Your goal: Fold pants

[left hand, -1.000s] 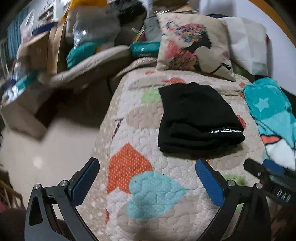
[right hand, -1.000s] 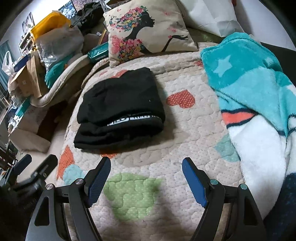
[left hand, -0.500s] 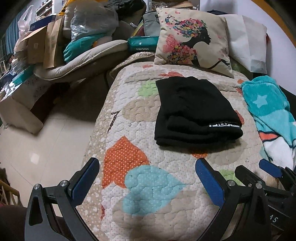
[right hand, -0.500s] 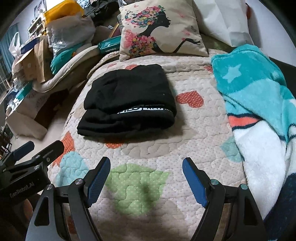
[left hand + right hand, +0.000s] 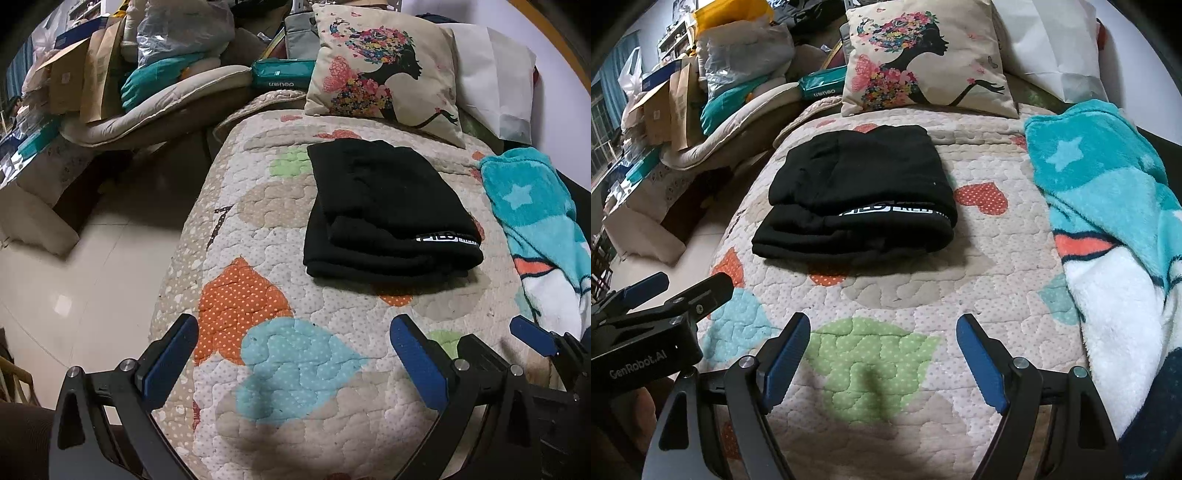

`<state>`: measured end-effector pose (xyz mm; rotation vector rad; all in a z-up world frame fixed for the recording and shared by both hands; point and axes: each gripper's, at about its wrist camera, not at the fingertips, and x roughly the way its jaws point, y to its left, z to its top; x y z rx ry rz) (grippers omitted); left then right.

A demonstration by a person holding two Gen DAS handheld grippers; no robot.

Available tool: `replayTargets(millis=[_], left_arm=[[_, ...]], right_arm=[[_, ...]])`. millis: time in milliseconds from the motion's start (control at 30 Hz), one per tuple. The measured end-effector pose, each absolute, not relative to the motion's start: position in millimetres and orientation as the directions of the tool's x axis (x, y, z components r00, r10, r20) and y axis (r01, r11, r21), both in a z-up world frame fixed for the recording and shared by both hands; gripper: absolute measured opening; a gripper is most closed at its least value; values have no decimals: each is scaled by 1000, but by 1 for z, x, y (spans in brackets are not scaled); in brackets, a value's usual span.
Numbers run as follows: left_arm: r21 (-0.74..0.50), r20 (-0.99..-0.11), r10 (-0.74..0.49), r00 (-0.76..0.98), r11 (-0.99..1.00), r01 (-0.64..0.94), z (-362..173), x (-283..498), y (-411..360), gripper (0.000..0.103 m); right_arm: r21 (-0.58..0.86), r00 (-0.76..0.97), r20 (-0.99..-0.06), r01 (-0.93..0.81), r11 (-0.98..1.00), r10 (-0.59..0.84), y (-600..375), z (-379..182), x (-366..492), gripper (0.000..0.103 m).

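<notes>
Left tongs (image 5: pixel 291 354) held wide apart, nothing gripped, poised over quilt (image 5: pixel 258 295) near front edge of bed. Right tongs (image 5: pixel 882 354) likewise spread, empty, just beside them. Black pants (image 5: pixel 857 192) seen folded in neat stack mid-quilt, ahead of both, below pillow (image 5: pixel 923 59). Teal blanket (image 5: pixel 1100 177) lying at right.

Both grippers backed off a bit from the folded black pants (image 5: pixel 388 210) and leveled out; the left gripper (image 5: pixel 295 354) swung right (blur's gone), so the right gripper (image 5: pixel 879 354) sees more of it alongside.
</notes>
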<state>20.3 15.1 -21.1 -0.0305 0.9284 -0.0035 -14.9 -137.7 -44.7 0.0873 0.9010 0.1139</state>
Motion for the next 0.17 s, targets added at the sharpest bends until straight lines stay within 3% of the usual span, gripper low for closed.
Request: replayTargets(millis=[167], left_arm=[[-33,-805,-16,593,999,-18,-22,21,16,103]], right_arm=[[125,613,-779,-52,991,130,-140,-46,-14,86]])
